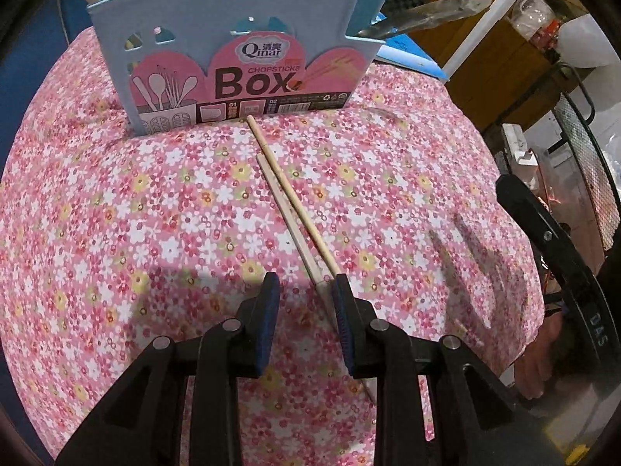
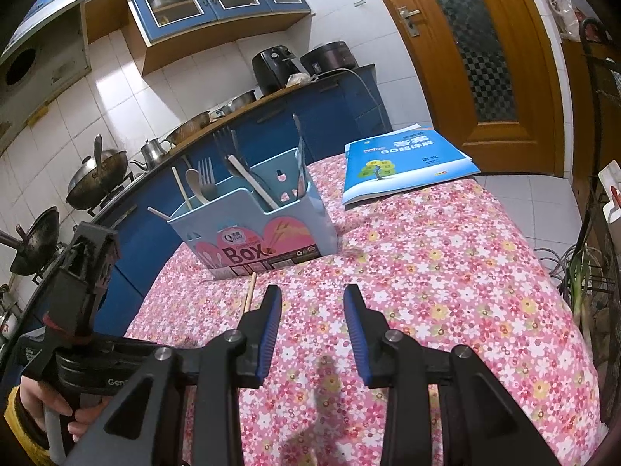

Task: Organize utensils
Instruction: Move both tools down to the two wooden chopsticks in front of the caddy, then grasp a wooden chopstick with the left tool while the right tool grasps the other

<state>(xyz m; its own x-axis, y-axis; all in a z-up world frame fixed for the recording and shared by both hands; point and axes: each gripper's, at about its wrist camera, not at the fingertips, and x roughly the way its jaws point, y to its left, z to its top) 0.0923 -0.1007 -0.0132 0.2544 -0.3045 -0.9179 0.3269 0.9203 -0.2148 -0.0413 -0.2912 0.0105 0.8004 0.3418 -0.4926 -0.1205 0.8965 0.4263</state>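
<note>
Two wooden chopsticks (image 1: pixel 289 202) lie side by side on the pink floral tablecloth (image 1: pixel 155 213), pointing toward the light blue utensil box (image 1: pixel 233 50). My left gripper (image 1: pixel 306 283) is open; the near ends of the chopsticks lie just inside its right finger (image 1: pixel 343 303). In the right wrist view the box (image 2: pixel 256 229) holds forks, spoons and chopsticks. One chopstick tip (image 2: pixel 250 291) shows left of my right gripper (image 2: pixel 312 295), which is open and empty above the cloth. The left gripper's body (image 2: pixel 77 295) shows at the left.
A blue book (image 2: pixel 403 163) lies on the far right part of the table. A kitchen counter with woks and pots (image 2: pixel 97 174) runs behind the table. A wooden door (image 2: pixel 485 58) stands at the right. A wire rack (image 1: pixel 582 178) stands off the table's right edge.
</note>
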